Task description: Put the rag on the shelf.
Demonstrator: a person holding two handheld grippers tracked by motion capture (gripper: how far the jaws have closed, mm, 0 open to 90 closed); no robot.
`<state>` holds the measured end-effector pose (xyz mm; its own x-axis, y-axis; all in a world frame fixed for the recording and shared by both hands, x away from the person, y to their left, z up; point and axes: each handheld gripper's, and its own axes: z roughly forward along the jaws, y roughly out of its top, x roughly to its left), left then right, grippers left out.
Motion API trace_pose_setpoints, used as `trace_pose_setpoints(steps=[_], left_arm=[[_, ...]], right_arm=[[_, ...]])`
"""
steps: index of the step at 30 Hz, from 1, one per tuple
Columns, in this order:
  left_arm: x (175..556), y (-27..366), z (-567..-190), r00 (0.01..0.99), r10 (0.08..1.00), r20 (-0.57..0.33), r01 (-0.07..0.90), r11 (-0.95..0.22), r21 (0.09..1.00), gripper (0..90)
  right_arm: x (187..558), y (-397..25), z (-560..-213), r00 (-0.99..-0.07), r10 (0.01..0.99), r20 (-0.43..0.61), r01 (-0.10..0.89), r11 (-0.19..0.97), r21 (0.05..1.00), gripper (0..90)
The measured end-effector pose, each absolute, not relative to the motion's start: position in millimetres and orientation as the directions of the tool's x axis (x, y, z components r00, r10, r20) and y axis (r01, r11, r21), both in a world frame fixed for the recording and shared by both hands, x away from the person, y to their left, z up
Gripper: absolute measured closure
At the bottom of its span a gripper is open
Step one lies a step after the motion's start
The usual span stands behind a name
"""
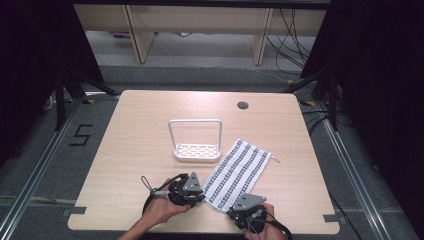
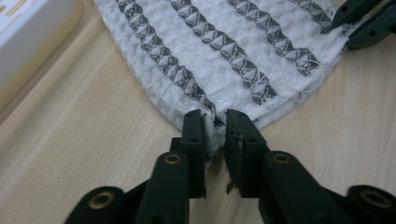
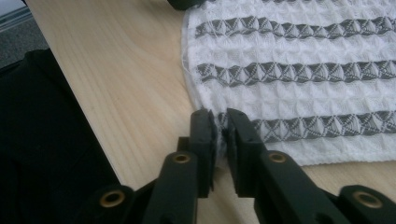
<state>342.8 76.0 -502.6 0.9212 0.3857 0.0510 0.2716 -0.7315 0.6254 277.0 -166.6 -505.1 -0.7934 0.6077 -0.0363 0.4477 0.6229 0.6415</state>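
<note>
Towel (image 1: 236,172) corners in both grippers' jaws

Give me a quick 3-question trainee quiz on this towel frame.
1. True or false: both tongs are shut on corners of the striped towel.
2. Where does the white rack stand? A) on the towel B) beyond its left side, apart from it C) at the table's near edge
3. Fill in: the towel lies ___ on the table.

Key: 1 true: left tongs and right tongs each pinch a near corner. 2 B. 3 flat.
</note>
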Motion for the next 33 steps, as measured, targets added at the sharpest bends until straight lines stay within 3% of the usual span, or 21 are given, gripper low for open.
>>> trace_pose_setpoints(steps=[4,17,26,33], left_arm=[[341.4,73.4,-502.4,0.914,0.401,0.065,0.27,-0.72,0.64,85.1],[338.2,75.0,-491.2,0.92,0.388,0.058,0.258,-0.71,0.655,86.9],[340.3,82.2,-465.2,0.916,0.4,0.032,0.262,-0.657,0.707,87.7],[339.7,86.2,-435.7,0.911,0.412,-0.004,0.272,-0.595,0.757,87.7]], right_arm=[[277.5,-168.0,-503.7,-0.805,0.593,-0.012,0.451,0.625,0.637,86.1],[278.3,-172.5,-493.0,-0.807,0.59,-0.018,0.415,0.589,0.694,86.8],[279.8,-182.2,-469.5,-0.787,0.617,-0.014,0.401,0.529,0.748,86.9],[283.8,-188.8,-434.2,-0.783,0.619,-0.058,0.323,0.485,0.812,87.1]])
